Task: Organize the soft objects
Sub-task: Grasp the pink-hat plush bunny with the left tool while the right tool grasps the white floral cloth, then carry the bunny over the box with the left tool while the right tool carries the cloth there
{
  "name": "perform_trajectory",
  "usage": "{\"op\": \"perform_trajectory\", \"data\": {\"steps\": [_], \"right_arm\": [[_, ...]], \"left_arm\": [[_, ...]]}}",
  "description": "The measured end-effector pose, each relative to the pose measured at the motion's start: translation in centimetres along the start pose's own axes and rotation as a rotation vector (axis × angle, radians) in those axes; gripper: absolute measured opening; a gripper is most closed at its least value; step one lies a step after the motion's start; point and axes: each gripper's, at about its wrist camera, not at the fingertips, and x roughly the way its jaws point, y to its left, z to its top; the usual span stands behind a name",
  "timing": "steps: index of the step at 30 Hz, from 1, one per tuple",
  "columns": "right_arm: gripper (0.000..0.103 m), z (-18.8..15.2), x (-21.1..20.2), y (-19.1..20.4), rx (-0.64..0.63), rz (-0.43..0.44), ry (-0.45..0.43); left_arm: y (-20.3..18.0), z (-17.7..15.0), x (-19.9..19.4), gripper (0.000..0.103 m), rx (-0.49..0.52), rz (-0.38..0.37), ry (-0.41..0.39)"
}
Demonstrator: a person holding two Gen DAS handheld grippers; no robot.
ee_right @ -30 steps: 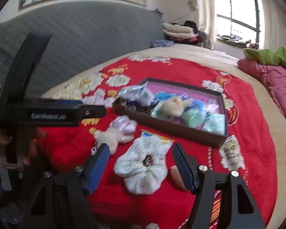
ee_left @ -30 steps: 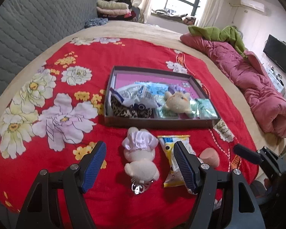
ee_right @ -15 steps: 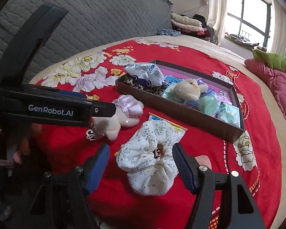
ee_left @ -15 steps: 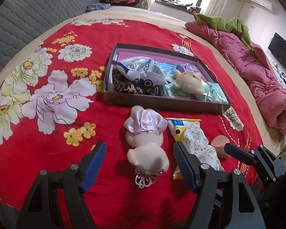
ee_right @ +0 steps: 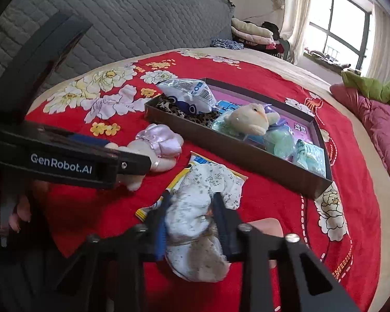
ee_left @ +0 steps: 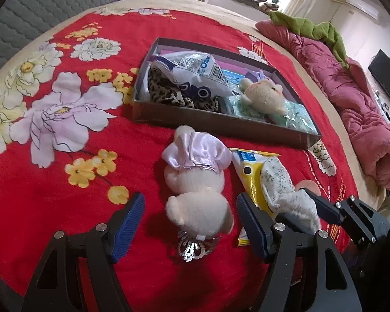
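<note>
White floral scrunchie [ee_right: 197, 215] was pinched tight in the right gripper [ee_right: 192, 223] jaws, over a yellow packet [ee_left: 249, 171] on the red blanket [ee_left: 52, 195]. Left gripper [ee_left: 188, 223] jaws sat wide open around the plush doll [ee_left: 195, 184], just beside the box [ee_left: 221, 127].

Both grippers, left [ee_left: 188, 223] and right [ee_right: 192, 223], are black frames with silver screws. Ribbed blue pads [ee_left: 128, 223] line the fingers. White "GenRobot.AI" lettering marks one.

A red floral blanket [ee_left: 52, 195] covers the bed; a grey quilted headboard [ee_right: 143, 18] stands along its far-left edge, a crumpled pink duvet [ee_left: 364, 109] with a green garment [ee_left: 312, 28] along its right edge
</note>
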Motion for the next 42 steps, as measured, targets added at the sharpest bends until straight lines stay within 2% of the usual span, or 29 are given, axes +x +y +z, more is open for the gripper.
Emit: {"op": "perform_trajectory", "data": {"steps": [7,12,13,17,23,27,35,42], "right_arm": [[0.016,-0.1,-0.1,-2.3,0.111,0.059,-0.001],[0.015,-0.1,-0.5,-3.1,0.147,0.072,-0.020],[0.015,-0.1,-0.6,-3.2,0.151,0.076,-0.024],[0.015,-0.1,-0.9,-3.2,0.150,0.086,-0.031],[0.014,-0.1,-1.1,-3.1,0.154,0.093,-0.036],[0.014,-0.1,-1.6,-3.4,0.168,0.095,-0.054],[0.014,0.8,-3.6,-4.9,0.224,0.103,-0.121],[0.014,2.2,-5.9,-7.6,0.279,0.051,-0.216]], "left_arm": [[-0.4,0.4,1.4,0.075,-0.008,-0.002,0.015],[-0.5,0.5,2.3,0.074,-0.004,0.012,0.011],[-0.5,0.5,2.5,0.073,-0.003,0.014,0.009],[-0.4,0.7,2.8,0.052,0.003,0.014,0.009],[-0.8,0.7,3.0,0.045,0.026,0.001,0.018],[-0.9,0.5,2.3,0.044,0.027,-0.011,0.004],[-2.5,1.1,-1.7,0.044,0.055,-0.044,-0.098],[-4.2,2.2,-3.5,0.044,0.084,-0.049,-0.144]]}}
